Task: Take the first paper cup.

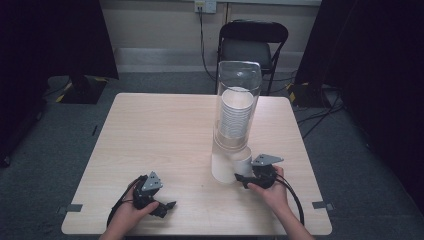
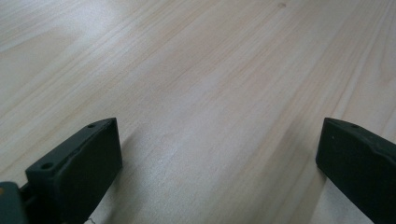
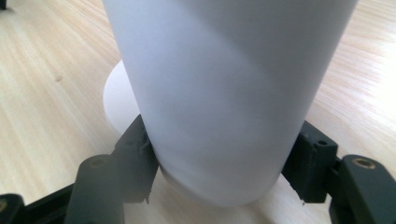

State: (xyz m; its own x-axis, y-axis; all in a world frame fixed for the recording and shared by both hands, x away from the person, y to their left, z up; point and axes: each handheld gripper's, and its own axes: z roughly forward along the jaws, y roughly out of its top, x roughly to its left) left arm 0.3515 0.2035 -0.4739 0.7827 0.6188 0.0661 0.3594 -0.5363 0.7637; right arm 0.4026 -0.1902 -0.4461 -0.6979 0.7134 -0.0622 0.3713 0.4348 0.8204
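Nearest me, short of the cup dispenser [image 1: 236, 107], my left gripper [image 1: 167, 206] idles, jaws wide; my right gripper [image 3: 219, 177] clamps the paper cup [image 3: 224, 93] under it. Light, crushable: I judge a gentle mid-wall hold best.

Dim room, dark at both sides; soft overhead light falls on the pale wooden table [image 1: 165, 135], faint glare on the tall clear plastic tube [image 1: 238, 95]. Close up, the white paper cup [image 3: 224, 93] is blurred, black jaws soft-edged
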